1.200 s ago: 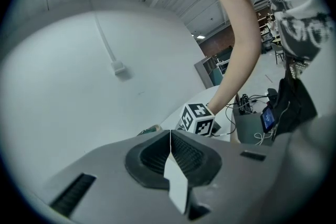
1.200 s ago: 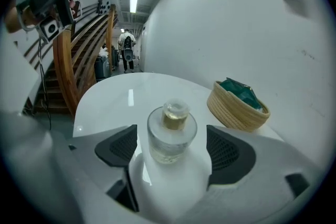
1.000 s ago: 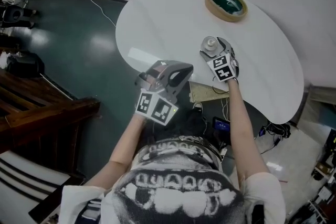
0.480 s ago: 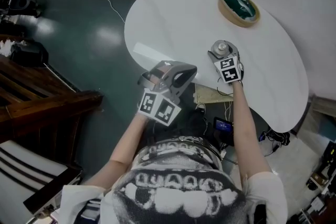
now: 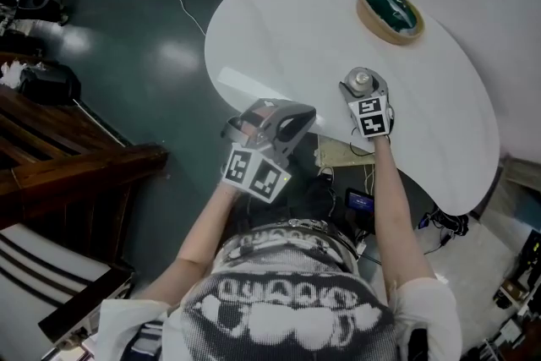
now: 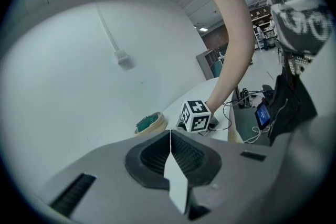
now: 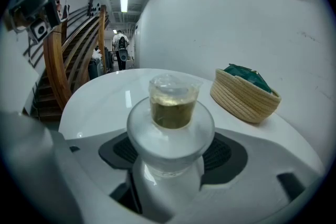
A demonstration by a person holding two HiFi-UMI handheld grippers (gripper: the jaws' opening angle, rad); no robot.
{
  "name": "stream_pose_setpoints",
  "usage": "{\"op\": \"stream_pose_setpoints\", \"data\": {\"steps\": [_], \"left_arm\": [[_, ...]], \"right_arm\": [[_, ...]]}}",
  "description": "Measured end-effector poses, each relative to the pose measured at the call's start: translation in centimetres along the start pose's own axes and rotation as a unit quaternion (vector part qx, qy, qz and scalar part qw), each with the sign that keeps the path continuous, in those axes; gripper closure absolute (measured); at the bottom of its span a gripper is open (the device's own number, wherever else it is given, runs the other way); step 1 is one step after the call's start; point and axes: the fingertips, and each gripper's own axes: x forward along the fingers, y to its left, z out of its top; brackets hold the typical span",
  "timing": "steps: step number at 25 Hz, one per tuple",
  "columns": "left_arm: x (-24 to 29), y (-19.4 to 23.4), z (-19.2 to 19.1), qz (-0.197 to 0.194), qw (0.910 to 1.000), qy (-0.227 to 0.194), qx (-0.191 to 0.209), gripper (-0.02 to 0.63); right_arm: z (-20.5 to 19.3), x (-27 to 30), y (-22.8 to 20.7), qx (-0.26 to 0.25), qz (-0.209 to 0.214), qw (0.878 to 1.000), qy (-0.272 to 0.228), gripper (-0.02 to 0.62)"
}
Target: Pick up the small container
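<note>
The small container (image 5: 361, 80) stands on the white table (image 5: 287, 30), just right of the middle of the head view and below left of a woven basket (image 5: 365, 13). In the right gripper view it fills the lower centre: a pale round body with a clear, film-topped cup of yellowish liquid on top.

The right tongs (image 7: 171, 157) reach round it, with 1 jaw on each side of the pale body. The jaws have just been closing in, but they stand wide, and the dark pads (image 7: 227, 153) sit just beside the body without a clear press on it. The container rests on the table, not lifted.

The basket holds something green (image 7: 247, 75) and sits in the upper right of the head view, apart from the container.

The left tongs (image 6: 170, 152) are closed, the 2 jaws meeting along 1 seam with nothing between them. In the head view they hang at the table's lower left edge, beside the dark floor (image 5: 144, 72).
</note>
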Motion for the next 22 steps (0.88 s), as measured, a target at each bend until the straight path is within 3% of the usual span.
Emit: {"op": "stream_pose_setpoints", "data": {"steps": [22], "left_arm": [[-0.1,-0.7,0.2,-0.023,0.9993,-0.028,0.010,0.601]], "right_arm": [[6.6,-10.2,2.4,-0.030,-0.023,0.996,-0.077,0.262]]}}
